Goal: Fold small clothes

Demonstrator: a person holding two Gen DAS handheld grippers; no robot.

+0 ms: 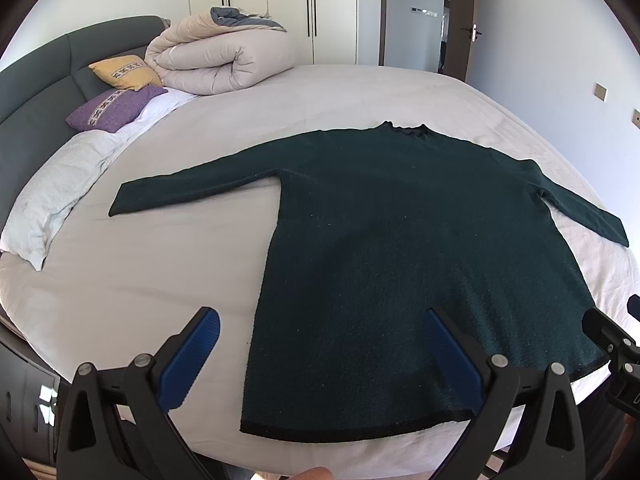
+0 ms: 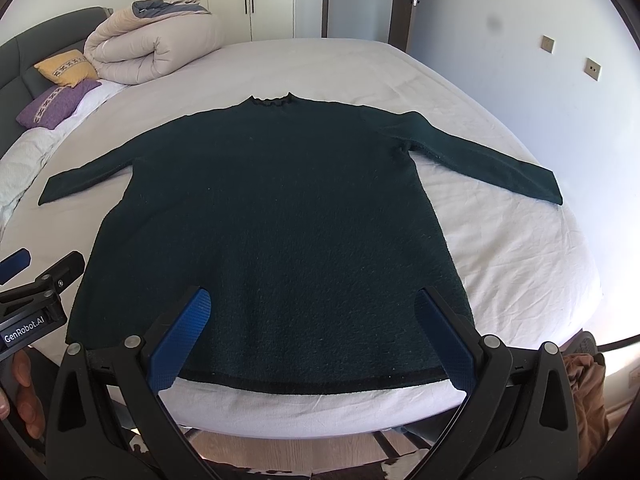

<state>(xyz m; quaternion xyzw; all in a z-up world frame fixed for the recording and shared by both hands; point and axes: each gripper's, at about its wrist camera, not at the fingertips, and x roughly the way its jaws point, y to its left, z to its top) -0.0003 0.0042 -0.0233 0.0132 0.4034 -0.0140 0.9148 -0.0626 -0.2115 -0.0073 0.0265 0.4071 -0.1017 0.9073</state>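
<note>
A dark green long-sleeved sweater (image 1: 400, 248) lies flat on the white bed (image 1: 160, 264), collar far, hem near, both sleeves spread out. It fills the middle of the right wrist view (image 2: 280, 220). My left gripper (image 1: 324, 320) is open and empty, hovering above the hem's left corner. My right gripper (image 2: 312, 300) is open and empty above the hem's right half. The left gripper also shows at the left edge of the right wrist view (image 2: 44, 268).
A rolled beige duvet (image 1: 224, 56), a yellow cushion (image 1: 124, 72), a purple cushion (image 1: 112, 108) and a white pillow (image 1: 52, 200) lie at the bed's far left by the grey headboard (image 1: 36, 72). Wardrobe and door stand behind.
</note>
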